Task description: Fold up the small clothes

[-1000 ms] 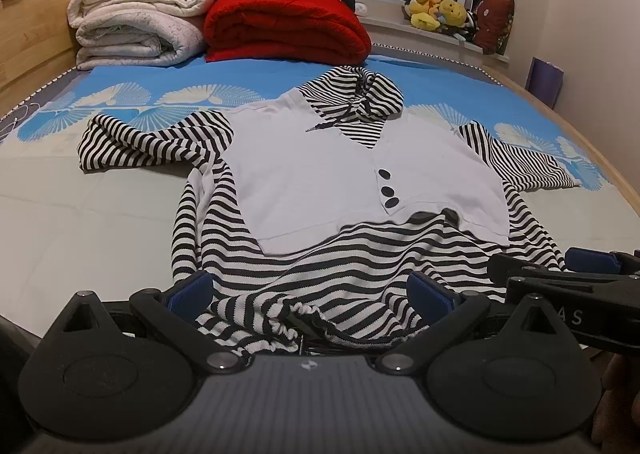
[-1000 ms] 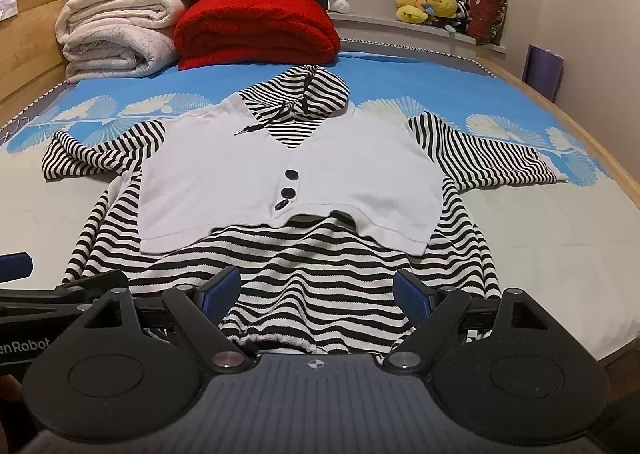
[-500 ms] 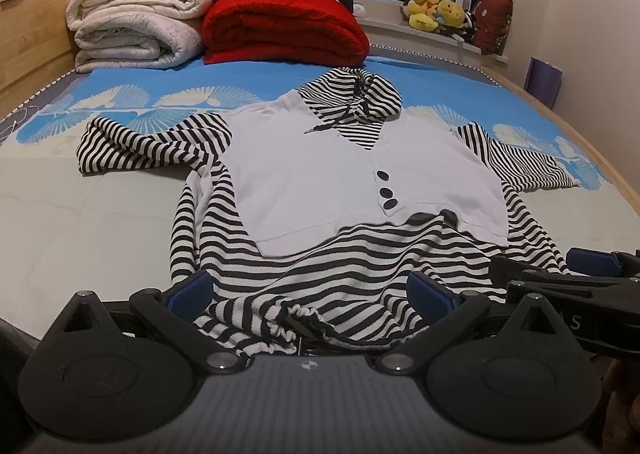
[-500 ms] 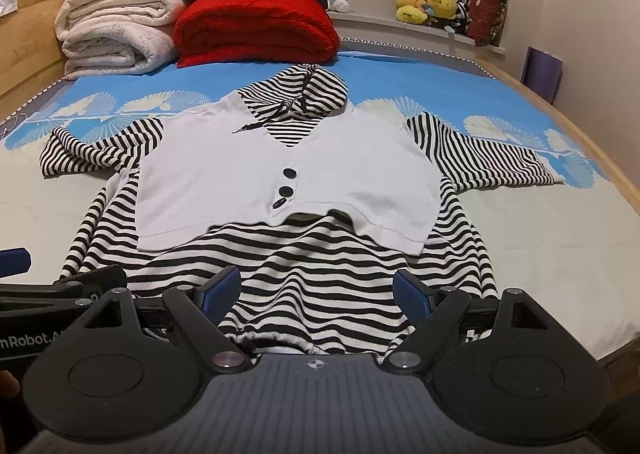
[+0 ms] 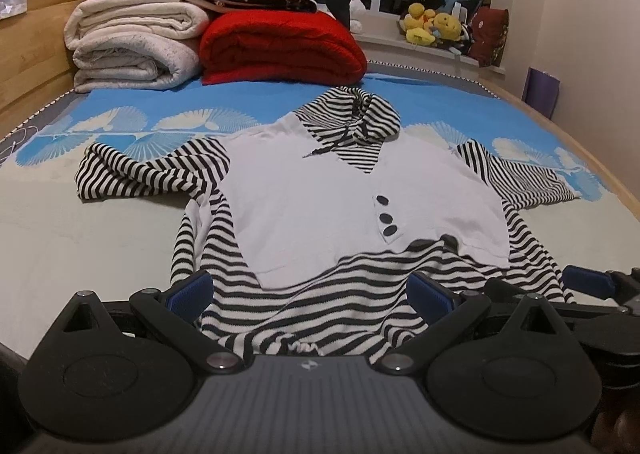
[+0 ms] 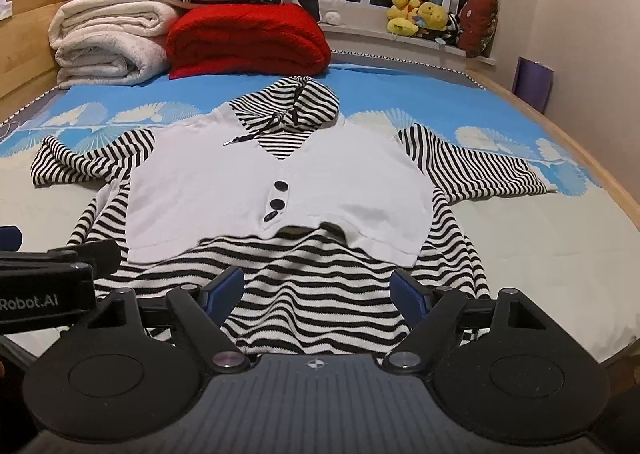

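Note:
A black-and-white striped hoodie with a white vest front and dark buttons lies flat on the bed, hood away from me and both sleeves spread out. My left gripper stands open over the bunched striped hem at the garment's left. My right gripper is wide and its jaws are closing, with the striped hem lying between the blue pads and neither pad pressing on it. Each gripper shows at the edge of the other's view: the right one, the left one.
Folded white blankets and a red blanket are stacked at the head of the bed. Plush toys sit on the window sill. A wooden bed rail runs along the right. Bare sheet lies either side of the hoodie.
The right gripper's jaws have narrowed slightly over the hem. The hoodie and the left gripper stay where they were.

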The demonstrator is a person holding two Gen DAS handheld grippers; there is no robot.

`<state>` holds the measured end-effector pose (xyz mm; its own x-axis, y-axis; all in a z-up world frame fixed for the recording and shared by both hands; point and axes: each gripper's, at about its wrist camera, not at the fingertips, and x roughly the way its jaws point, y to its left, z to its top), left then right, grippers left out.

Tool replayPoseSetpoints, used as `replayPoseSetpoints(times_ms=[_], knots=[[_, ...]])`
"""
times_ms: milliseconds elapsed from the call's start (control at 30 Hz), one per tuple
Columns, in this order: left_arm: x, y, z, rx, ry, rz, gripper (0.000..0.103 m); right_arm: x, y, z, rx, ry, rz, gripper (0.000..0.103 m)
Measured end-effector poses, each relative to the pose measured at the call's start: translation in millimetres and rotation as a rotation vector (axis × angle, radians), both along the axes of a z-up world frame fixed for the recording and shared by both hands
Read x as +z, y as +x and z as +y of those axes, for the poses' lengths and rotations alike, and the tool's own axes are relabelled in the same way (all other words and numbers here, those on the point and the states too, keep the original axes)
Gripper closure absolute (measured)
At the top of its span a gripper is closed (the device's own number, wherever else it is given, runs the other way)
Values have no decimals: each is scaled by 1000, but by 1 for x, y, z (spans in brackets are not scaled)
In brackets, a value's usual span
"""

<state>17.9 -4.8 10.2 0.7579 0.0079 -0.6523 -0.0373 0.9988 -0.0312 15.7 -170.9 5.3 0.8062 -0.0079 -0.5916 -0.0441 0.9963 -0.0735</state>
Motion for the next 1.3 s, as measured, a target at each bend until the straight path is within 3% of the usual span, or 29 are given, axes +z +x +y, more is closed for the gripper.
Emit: replayPoseSetpoints(times_ms=[233, 400, 567, 633, 833, 933, 1133, 1233, 1300], knots=[[8, 10, 0, -38, 16, -18, 0, 3, 8, 2, -15, 12, -15, 24], [22, 20, -7, -73, 32, -91, 2, 11, 14, 2, -5, 30, -18, 31], [42, 29, -12, -95, 49, -187, 8, 29, 28, 2, 39, 59, -32, 45], [53, 34, -13, -95, 51, -239, 15, 37, 40, 3, 54, 60, -51, 50], [76, 88, 0, -55, 64, -249, 28, 60, 91, 0, 40, 78, -145, 69], [84, 121, 9, -32, 68, -258, 31, 66, 124, 0, 37, 86, -171, 73], [88, 189, 68, 51, 62, -266, 42, 70, 180, 11, 55, 81, -219, 76], [74, 218, 121, 139, 39, -228, 46, 66, 201, 16, 83, 82, -250, 77], [54, 232, 158, 219, 65, -200, 46, 55, 210, 17, 86, 92, -247, 77]])
